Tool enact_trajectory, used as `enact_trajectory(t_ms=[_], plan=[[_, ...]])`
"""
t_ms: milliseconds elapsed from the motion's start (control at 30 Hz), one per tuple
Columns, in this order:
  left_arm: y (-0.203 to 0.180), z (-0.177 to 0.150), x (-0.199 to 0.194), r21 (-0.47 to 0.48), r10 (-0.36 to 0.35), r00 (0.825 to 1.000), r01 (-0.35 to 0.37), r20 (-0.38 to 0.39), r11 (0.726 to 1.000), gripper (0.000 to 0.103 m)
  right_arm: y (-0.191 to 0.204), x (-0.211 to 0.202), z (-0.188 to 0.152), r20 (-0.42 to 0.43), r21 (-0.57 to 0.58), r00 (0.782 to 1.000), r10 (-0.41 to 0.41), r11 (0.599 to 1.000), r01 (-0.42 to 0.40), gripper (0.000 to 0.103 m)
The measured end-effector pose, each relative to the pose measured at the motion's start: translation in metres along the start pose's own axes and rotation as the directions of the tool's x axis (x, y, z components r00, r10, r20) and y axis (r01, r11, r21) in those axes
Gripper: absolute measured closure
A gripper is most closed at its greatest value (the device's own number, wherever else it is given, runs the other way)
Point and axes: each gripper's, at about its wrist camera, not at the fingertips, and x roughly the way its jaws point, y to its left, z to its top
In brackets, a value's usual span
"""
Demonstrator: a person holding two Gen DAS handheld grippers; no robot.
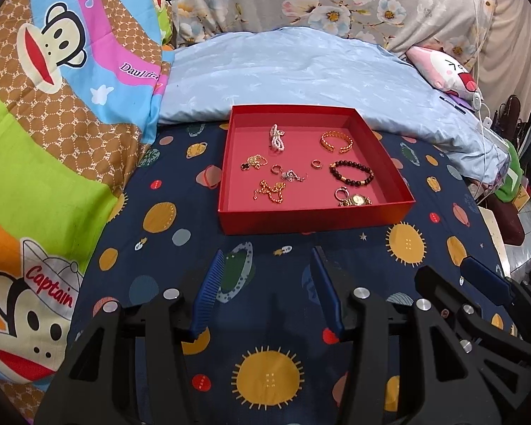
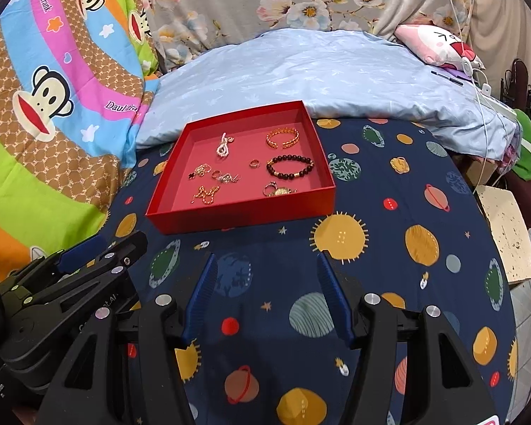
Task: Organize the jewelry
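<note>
A red shallow box (image 1: 311, 217) (image 2: 237, 217) sits on the navy planet-print sheet. Inside lie several pieces: a pearl strand (image 1: 277, 137) (image 2: 224, 146), a gold cuff (image 1: 336, 141) (image 2: 282, 137), a dark bead bracelet (image 1: 351, 173) (image 2: 290, 166), a gold watch (image 1: 355, 200) (image 2: 281, 191), small rings and gold chains (image 1: 270, 191) (image 2: 204, 193). My left gripper (image 1: 267, 269) is open and empty, in front of the box. My right gripper (image 2: 267, 269) is open and empty, to the right of the left one, which shows in the right wrist view (image 2: 85, 248).
A light blue pillow (image 1: 301, 74) (image 2: 329, 74) lies just behind the box. A cartoon monkey blanket (image 1: 53, 124) (image 2: 53, 106) covers the left. A pink plush toy (image 1: 442, 69) (image 2: 439, 44) and white cables lie at the far right, past the bed edge.
</note>
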Motion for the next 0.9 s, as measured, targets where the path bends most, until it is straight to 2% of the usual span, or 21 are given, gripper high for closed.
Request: enact_trajectory(t_ms=[233,400,900], plan=[[0.004,-0.011,-0.020,-0.001,0.008,1.000,-0.008,0.011,1.000,0.053,0.007,-0.022,-0.011,0.020,-0.017,1.000,-0.017,1.000,0.017,0.043],[0.007,-0.017,-0.037,-0.005,0.023,0.999,-0.023,0.029,1.000,0.044,0.008,-0.038,-0.017,0.040,-0.016,0.999,-0.033,0.999,0.033,0.035],[0.004,-0.034,-0.075,0.028,0.090,0.993,-0.092,0.081,0.995,0.024,0.003,-0.079,-0.037,0.109,-0.012,0.989,-0.103,0.994,0.105,0.019]])
